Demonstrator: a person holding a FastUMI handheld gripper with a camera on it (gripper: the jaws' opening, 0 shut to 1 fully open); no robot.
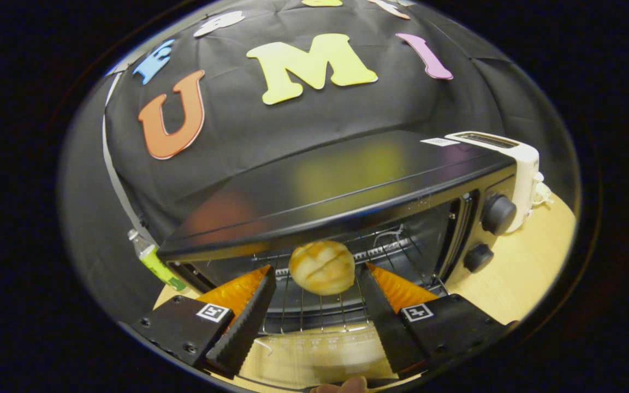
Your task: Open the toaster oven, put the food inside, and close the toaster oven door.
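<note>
Backdrop: black cloth wall across the upper half of the frame, with a light wooden table showing at lower right.
Toaster oven: you face its black body at frame centre, tilted; the door hangs open and lies flat at bottom centre.
Bread roll: sits on the wire rack inside the oven, centre of frame.
Your gripper: fingers spread apart, one either side of the roll, neither pressing on it.
Knobs: two, on the oven's right panel.
White toaster: upper right, behind the oven.
Bottle: lower left, beside the oven.
</note>
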